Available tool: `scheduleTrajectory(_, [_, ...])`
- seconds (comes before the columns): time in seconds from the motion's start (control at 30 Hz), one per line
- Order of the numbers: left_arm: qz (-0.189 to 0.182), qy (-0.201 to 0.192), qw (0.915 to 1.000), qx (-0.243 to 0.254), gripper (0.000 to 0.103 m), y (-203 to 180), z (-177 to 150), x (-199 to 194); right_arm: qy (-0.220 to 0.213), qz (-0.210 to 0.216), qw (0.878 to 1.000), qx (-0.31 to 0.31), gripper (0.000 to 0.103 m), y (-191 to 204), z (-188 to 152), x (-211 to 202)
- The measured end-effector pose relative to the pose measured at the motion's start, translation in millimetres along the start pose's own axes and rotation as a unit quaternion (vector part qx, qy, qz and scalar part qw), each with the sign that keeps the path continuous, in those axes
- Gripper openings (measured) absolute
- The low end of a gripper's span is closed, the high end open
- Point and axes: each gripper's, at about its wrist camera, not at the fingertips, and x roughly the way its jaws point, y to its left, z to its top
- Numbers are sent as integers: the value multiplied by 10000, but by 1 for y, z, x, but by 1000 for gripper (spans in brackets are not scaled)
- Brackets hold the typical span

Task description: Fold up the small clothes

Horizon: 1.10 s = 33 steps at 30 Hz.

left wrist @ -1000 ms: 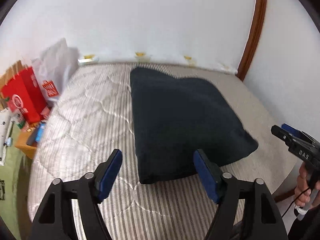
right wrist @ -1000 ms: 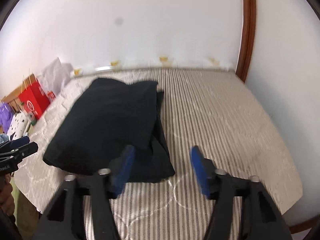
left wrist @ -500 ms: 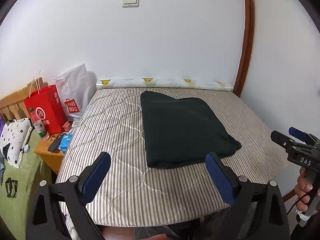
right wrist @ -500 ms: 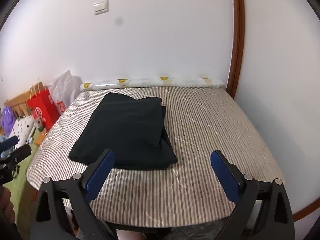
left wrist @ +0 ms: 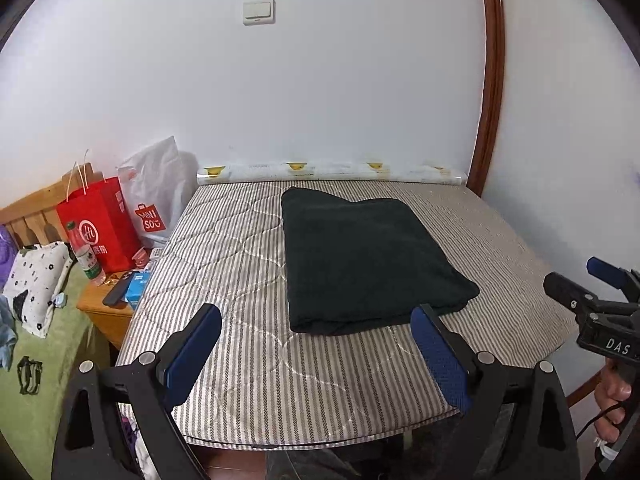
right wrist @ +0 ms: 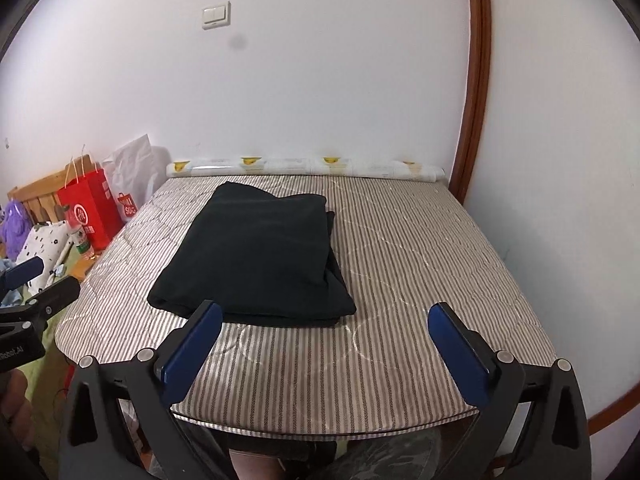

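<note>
Both hand-held grippers, left (left wrist: 316, 354) and right (right wrist: 326, 350), have just spread wide, empty, and backed off the folded black garment (left wrist: 366, 260) on the mattress (left wrist: 224, 256); this fold looks finished.

A home bedroom: a grey-and-white striped quilted mattress (left wrist: 248, 264) fills the corner against a plain white wall with a white light switch (left wrist: 259, 12). Beside it stand a small wooden bedside stand (left wrist: 105, 314), a red paper shopping bag (left wrist: 98, 222), a white plastic carrier bag (left wrist: 154, 196) and a wooden slatted headboard (left wrist: 30, 210).
</note>
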Motion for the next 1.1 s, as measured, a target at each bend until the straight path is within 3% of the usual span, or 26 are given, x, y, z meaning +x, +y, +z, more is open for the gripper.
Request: scheduleTrajectory(1.1, [-43, -14, 10000, -64, 96, 0, 0, -3, -42, -50, 10000, 46, 102, -3, 0, -7])
